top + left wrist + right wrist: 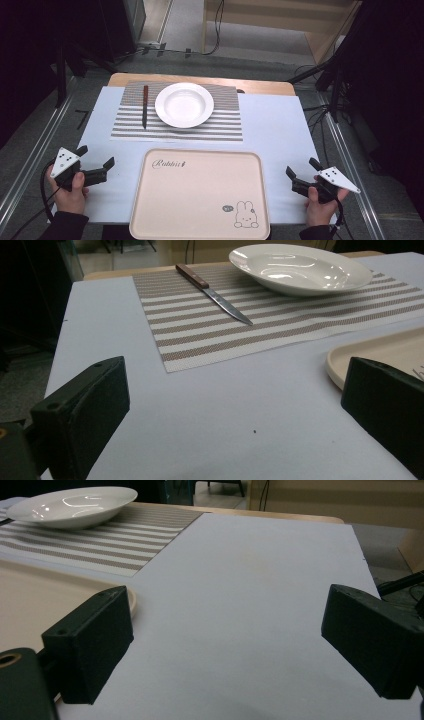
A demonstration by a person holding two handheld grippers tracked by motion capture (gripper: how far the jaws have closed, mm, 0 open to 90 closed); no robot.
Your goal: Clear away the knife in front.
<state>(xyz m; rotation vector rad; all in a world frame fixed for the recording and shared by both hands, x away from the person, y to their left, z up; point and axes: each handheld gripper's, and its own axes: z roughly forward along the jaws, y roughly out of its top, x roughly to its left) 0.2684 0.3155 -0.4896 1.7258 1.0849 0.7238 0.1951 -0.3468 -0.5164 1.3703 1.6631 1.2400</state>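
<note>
Left gripper [96, 157] low over the tabletop [280, 125] left of the tray [200, 192], fingers wide open, empty; right gripper [301, 171] likewise at the tray's right. Knife [145, 106] on the striped mat [225, 125], just left of the plate [184, 105]; well apart from both grippers.

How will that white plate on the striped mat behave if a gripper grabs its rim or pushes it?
The white plate looks like glazed ceramic, judging by its glossy highlights: probably stiff, fairly heavy and slick under the fingers. Its wide sloping rim suggests a one-sided pinch may tilt it. Pushed, it could drag the woven striped mat along rather than slide; dropped, it would likely chip.
</note>
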